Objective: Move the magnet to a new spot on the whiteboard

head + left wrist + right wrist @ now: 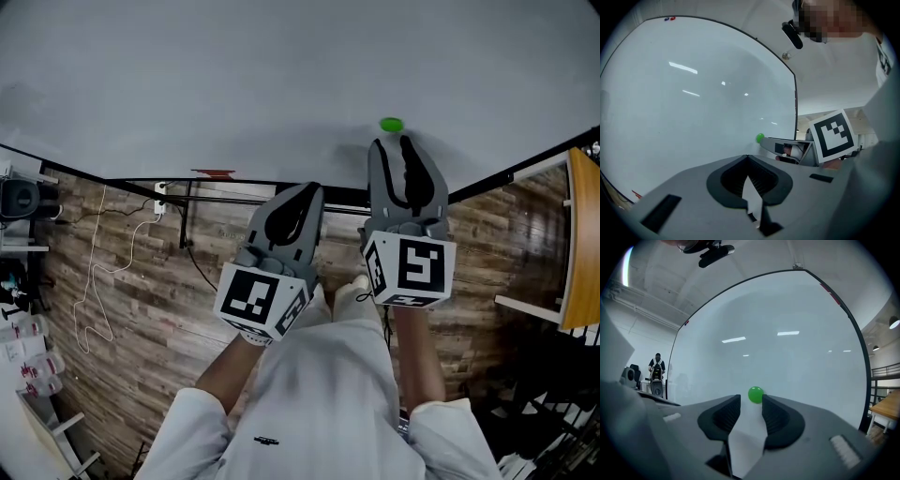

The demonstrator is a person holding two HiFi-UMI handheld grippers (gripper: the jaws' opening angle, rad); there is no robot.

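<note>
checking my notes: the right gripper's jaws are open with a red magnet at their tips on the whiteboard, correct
No: the magnet is green, not red, as the right gripper view shows. Otherwise right: the right gripper has open jaws, with the magnet at their tips on the whiteboard.

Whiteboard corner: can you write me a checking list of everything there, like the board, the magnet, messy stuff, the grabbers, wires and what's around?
Surface: whiteboard, upright, blank where seen.
Job's things: green magnet stuck on the board, just ahead of the right gripper, not pinched.
Clutter: small red and blue bits at the board's top edge; a red thing at its bottom edge.
Grippers: right gripper jaws apart, nothing held; left gripper jaws together, empty, further from the board.
Cables: white cable looping over the floor.
Surroundings: wooden floor, wooden table at the right, a person far off.
</note>
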